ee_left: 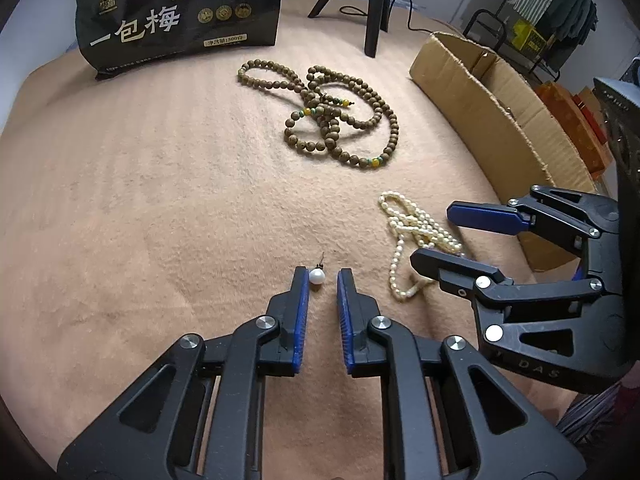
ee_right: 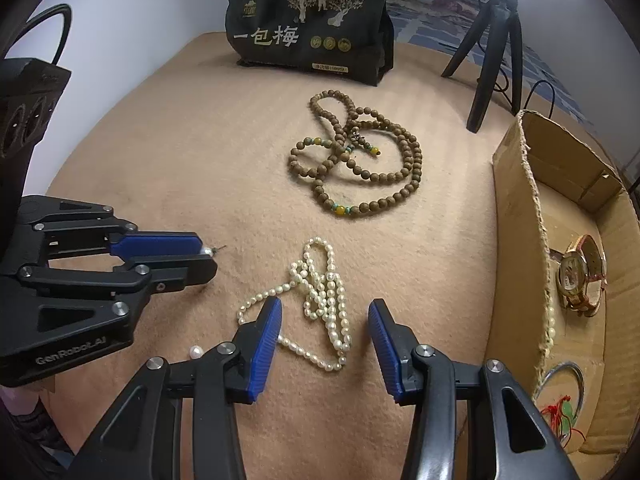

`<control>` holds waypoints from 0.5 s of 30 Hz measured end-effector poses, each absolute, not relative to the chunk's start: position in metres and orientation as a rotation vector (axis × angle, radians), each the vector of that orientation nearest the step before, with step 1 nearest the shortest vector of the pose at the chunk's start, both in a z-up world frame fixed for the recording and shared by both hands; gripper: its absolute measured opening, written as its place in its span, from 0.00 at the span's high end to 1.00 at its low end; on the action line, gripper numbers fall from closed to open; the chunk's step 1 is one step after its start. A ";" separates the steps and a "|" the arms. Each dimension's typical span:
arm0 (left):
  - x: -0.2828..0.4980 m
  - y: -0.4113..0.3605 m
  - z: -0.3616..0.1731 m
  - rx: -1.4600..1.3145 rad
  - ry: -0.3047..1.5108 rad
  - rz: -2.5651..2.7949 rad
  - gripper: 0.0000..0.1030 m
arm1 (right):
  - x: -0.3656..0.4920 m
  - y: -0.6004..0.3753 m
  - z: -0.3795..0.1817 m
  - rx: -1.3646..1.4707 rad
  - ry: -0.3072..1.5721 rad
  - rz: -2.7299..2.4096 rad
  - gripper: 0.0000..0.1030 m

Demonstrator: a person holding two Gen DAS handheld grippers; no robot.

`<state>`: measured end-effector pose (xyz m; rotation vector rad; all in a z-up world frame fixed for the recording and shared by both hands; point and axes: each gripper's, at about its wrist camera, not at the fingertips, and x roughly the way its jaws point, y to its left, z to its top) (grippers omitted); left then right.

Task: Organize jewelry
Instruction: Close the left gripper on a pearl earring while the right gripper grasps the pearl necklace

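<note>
Jewelry is only partly sorted: a watch (ee_right: 580, 276) and a metal ring with red thread (ee_right: 562, 396) lie in the cardboard box (ee_right: 516, 216) at the right of the right wrist view, while a wooden bead string (ee_right: 356, 160), a pearl necklace (ee_right: 320, 292) and a pearl earring (ee_left: 316, 277) remain on the tan blanket (ee_left: 160, 200). The left hand-held gripper (ee_left: 322, 280) stands narrowly open, the earring touching one pad. The right hand-held gripper (ee_right: 325, 320) is half open astride the necklace, gripping nothing. The black bag (ee_right: 308, 24) reads "一包梅"; the left tool reads "GenRobot.AI".
</note>
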<state>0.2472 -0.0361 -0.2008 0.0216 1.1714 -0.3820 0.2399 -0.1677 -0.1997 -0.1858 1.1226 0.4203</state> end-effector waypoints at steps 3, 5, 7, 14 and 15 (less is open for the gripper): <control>0.248 -0.038 -0.204 0.032 1.174 -0.381 0.88 | 0.242 -0.166 -0.203 -0.187 1.128 0.417 0.55; 0.248 -0.039 -0.205 0.044 1.173 -0.379 0.90 | 0.244 -0.166 -0.205 -0.185 1.131 0.416 0.55; 0.249 -0.039 -0.207 0.050 1.174 -0.375 0.92 | 0.246 -0.165 -0.207 -0.184 1.135 0.414 0.55; 0.250 -0.039 -0.207 0.057 1.171 -0.370 0.94 | 0.247 -0.166 -0.208 -0.176 1.135 0.416 0.71; 0.250 -0.039 -0.207 0.057 1.170 -0.370 0.94 | 0.248 -0.166 -0.209 -0.171 1.134 0.417 0.74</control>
